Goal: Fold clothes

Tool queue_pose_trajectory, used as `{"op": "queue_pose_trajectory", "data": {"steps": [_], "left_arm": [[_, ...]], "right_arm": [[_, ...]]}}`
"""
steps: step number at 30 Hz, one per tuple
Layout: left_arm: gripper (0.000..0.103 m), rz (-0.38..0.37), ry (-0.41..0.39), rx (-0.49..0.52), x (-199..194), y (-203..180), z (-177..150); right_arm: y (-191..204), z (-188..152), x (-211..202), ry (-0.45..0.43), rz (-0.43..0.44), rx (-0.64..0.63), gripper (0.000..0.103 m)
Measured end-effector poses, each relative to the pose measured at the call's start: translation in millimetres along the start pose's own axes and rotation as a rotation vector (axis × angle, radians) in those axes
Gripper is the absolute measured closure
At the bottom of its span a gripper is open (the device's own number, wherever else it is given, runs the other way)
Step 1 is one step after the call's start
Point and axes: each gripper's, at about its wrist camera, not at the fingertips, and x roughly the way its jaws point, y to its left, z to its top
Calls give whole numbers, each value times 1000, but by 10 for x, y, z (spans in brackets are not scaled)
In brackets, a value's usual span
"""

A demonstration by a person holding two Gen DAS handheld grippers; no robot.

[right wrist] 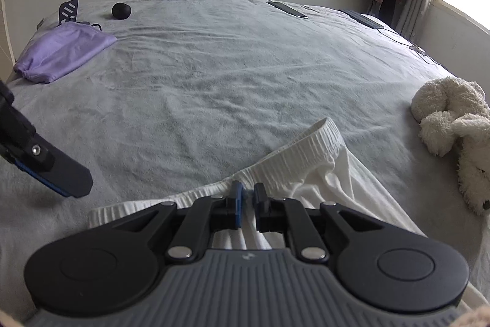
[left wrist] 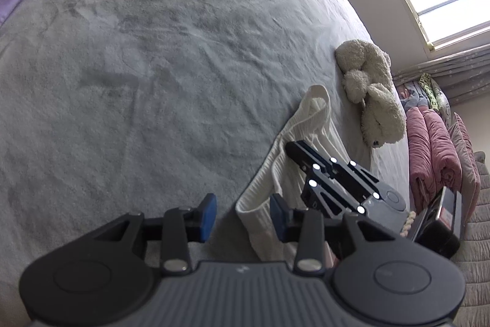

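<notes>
Left wrist view: the left claw [left wrist: 243,215] hangs wide open and empty above the bed [left wrist: 153,66], at the waistband end of the white garment [left wrist: 309,124], which lies by the bed's right edge near a plush toy [left wrist: 370,91]. Broad bare bedding spreads leftward.

Right wrist view: the right claw [right wrist: 248,196] is pinched onto the garment's ribbed waistband [right wrist: 294,149]; a purple cloth [right wrist: 61,51] lies at the far left corner.

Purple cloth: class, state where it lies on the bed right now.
In the right wrist view the purple cloth lies at the bed's far left corner, just in front of a black ball, well away from the white garment.
</notes>
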Motion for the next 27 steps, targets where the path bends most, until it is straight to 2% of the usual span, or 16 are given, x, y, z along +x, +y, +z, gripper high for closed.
{"op": "queue_pose_trajectory", "data": {"steps": [2, 6, 8, 10, 16, 19, 21, 25, 27], "left_arm": [[64, 8, 6, 18, 29, -44, -41], [64, 29, 4, 65, 59, -128, -92], [64, 52, 0, 83, 82, -160, -108], [64, 60, 5, 96, 116, -186, -131], [67, 92, 4, 193, 199, -329, -180], [67, 115, 3, 208, 246, -354, -179], [68, 132, -4, 229, 274, -388, -189], [78, 194, -17, 287, 316, -470, -223], [80, 223, -22, 315, 336, -509, -238]], "right_arm": [[-38, 24, -40, -17, 9, 20, 86], [-231, 63, -182, -76, 15, 83, 82], [-332, 85, -193, -78, -19, 73, 68], [-430, 118, -144, -53, -36, 42, 65], [-584, 207, 126, 19, -22, -25, 64], [-652, 250, 267, 53, -11, -58, 56], [-697, 279, 360, 77, -4, -79, 55], [-788, 330, 539, 119, 11, -115, 53], [-843, 321, 540, 115, 37, -84, 59]]}}
